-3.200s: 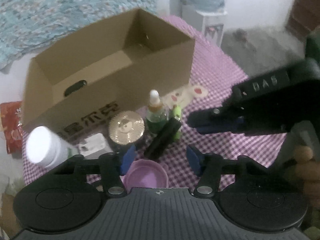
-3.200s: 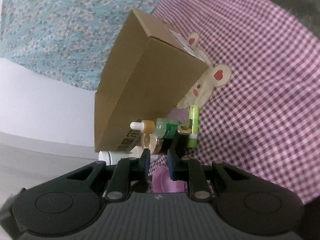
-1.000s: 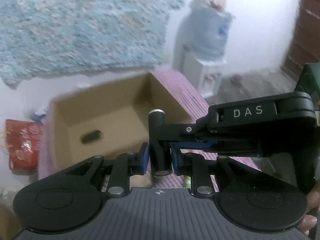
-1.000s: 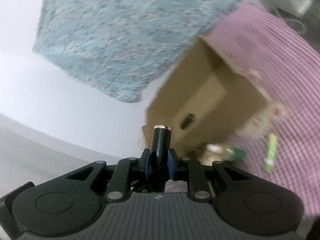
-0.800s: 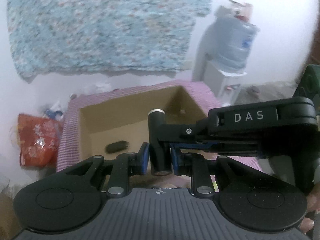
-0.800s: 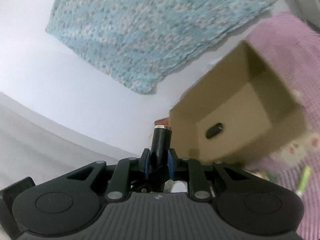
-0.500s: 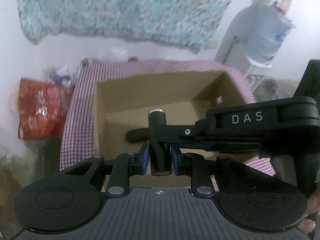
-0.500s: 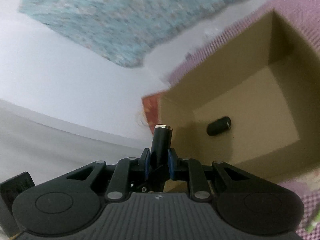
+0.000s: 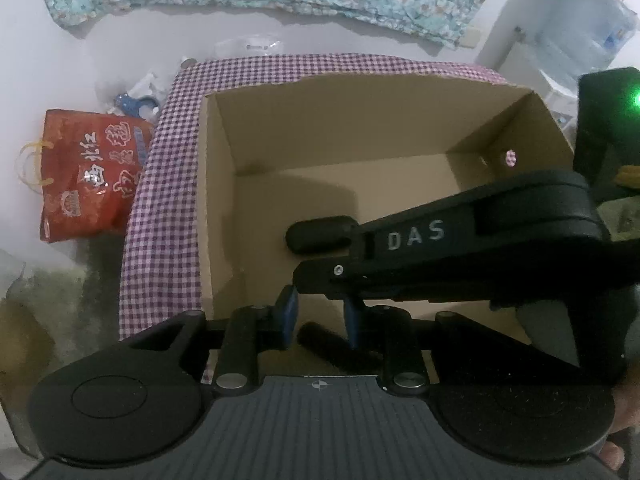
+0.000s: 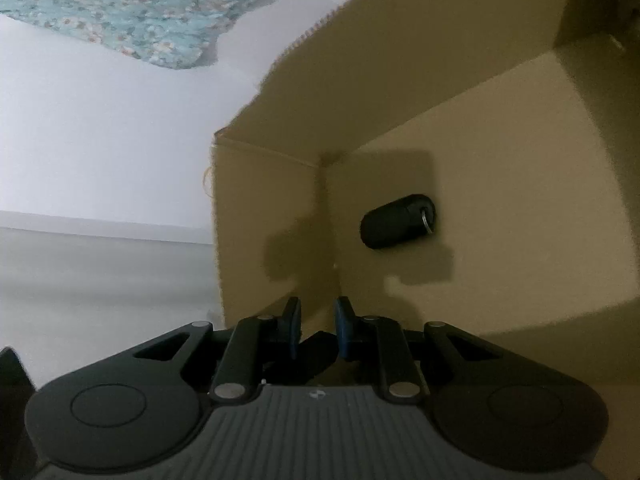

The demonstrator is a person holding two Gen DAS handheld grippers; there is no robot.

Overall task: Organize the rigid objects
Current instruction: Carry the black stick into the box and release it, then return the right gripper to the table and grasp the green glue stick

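Cardboard box (image 9: 340, 120), matte black cylinder (image 9: 320, 234) inside, slim black tube (image 9: 320, 336) between opening left tool (image 9: 318, 308), right tool (image 10: 316, 320) unclear

1. The black oblong thing (image 9: 320, 234) on the floor of the box (image 9: 216, 200) has its right end hidden behind my right gripper (image 10: 318, 322).
2. The black tube (image 9: 320, 338) shows between my left gripper's (image 9: 318, 316) opening jaws, and its lower end runs under that gripper's body.
3. From the right wrist only a dark stub shows low between the fingers, so I cannot tell whether the pads press on it.
4. My right hand (image 9: 624, 412) is cut off by the picture's edge.
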